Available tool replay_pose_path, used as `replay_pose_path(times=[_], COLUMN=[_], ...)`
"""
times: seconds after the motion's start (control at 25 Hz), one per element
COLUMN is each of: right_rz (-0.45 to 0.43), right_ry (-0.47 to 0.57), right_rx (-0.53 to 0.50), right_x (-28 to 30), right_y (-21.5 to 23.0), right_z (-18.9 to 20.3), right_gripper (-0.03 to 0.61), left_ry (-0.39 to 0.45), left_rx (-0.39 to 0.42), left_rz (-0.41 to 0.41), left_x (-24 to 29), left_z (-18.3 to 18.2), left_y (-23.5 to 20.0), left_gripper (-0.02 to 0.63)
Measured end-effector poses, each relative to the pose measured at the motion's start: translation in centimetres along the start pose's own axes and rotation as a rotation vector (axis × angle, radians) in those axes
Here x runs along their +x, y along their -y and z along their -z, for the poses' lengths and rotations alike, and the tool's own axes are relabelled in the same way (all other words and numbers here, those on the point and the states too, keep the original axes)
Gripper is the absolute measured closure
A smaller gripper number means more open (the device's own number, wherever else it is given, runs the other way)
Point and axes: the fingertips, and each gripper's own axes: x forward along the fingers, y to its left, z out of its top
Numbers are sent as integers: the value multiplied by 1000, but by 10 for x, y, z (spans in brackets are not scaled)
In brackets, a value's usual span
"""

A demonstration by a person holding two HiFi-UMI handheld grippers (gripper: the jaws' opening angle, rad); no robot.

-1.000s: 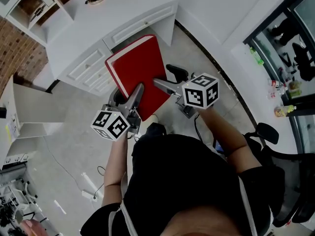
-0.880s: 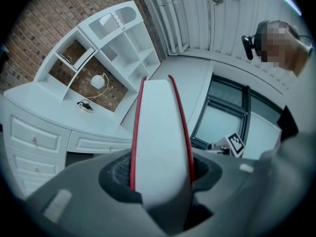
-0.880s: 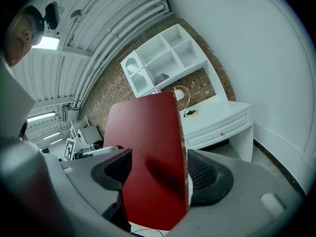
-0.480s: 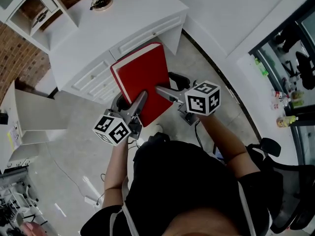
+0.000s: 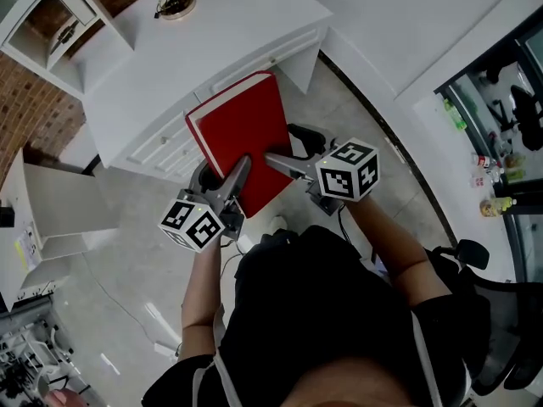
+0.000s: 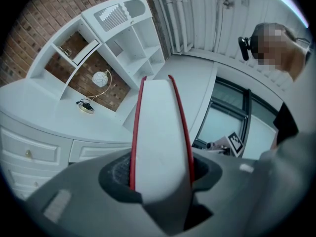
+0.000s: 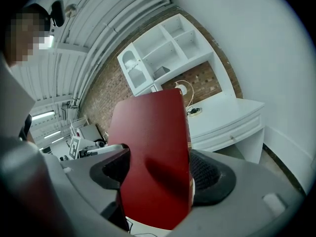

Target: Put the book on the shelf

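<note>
Since the earlier frames the white desk [image 5: 212, 49] has slid further into the upper middle of the head view. The person has carried the red book [image 5: 246, 130] closer to it with the grip unchanged.

The book hangs in the middle of the head view, its far edge level in the picture with the drawer fronts [image 5: 157, 142] and not resting on anything. The left gripper [image 5: 240, 166] holds its near end from the lower left. In the left gripper view its jaws are clamped across the book's thickness, with the white page edge and both red covers filling the gap between the pads. The right gripper [image 5: 273, 156] comes in from the right. Its jaws have just been opening a little, yet in the right gripper view the red cover fills the space between them and both pads appear to lie against it, so I judge that it grips the book as well.

The shelf unit [image 5: 51, 11] stands at the upper left of the head view, at the back of the desk and well apart from the book. Several of its compartments look free in the left gripper view. A small lamp [image 5: 174, 5] sits on the desktop in front of it.

The pick-up and most of the carry look done. What is left is the last reach across the desk, turning the book to fit a compartment, sliding it in and letting go.
</note>
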Motion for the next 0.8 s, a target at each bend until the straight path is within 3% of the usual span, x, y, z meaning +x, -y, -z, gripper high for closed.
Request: replay_pose_path(times=[0.28, 0.8], right_rz=[21, -5], right_ry=[-10, 33], right_rx=[55, 4], right_x=[11, 2], right_y=[13, 75], right_z=[7, -46], right_gripper=[206, 196], left_ry=[-15, 13], left_rx=[-34, -6], left_rz=[13, 17], left_x=[11, 76], left_z=[6, -6], left_y=[-17, -6], left_gripper=[385, 385])
